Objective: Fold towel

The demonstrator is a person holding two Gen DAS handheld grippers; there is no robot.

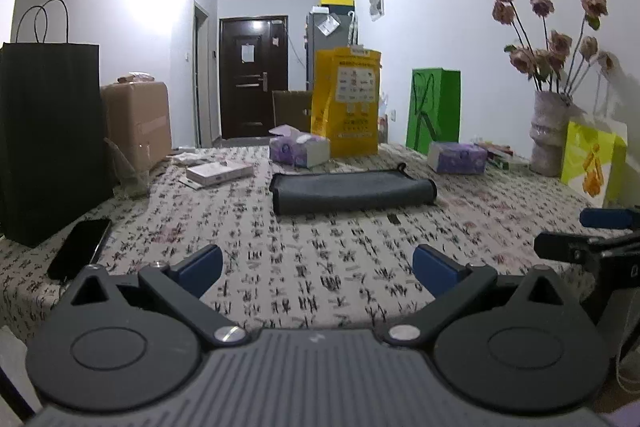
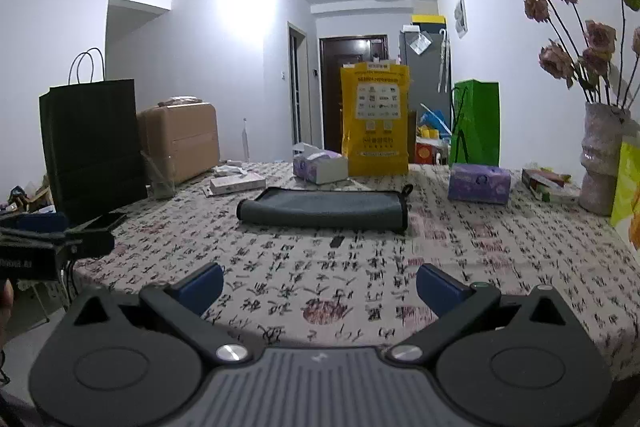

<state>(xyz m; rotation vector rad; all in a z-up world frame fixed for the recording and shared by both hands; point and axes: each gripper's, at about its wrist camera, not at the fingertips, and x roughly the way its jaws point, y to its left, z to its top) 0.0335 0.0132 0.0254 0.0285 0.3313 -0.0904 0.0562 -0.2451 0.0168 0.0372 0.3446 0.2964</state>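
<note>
A dark grey towel (image 1: 352,191) with black trim lies folded into a long flat strip on the patterned tablecloth (image 1: 304,247), well ahead of both grippers. It also shows in the right wrist view (image 2: 324,207). My left gripper (image 1: 318,267) is open and empty, held near the table's front edge. My right gripper (image 2: 320,285) is open and empty too, also near the front edge. The right gripper shows at the right edge of the left wrist view (image 1: 592,247). The left gripper shows at the left edge of the right wrist view (image 2: 52,247).
A black paper bag (image 1: 52,139) and a phone (image 1: 80,247) stand at the left. Tissue packs (image 1: 298,147) (image 1: 456,157), a yellow bag (image 1: 348,103), a green bag (image 1: 434,109), a flower vase (image 1: 550,131) and a white box (image 1: 218,173) line the back.
</note>
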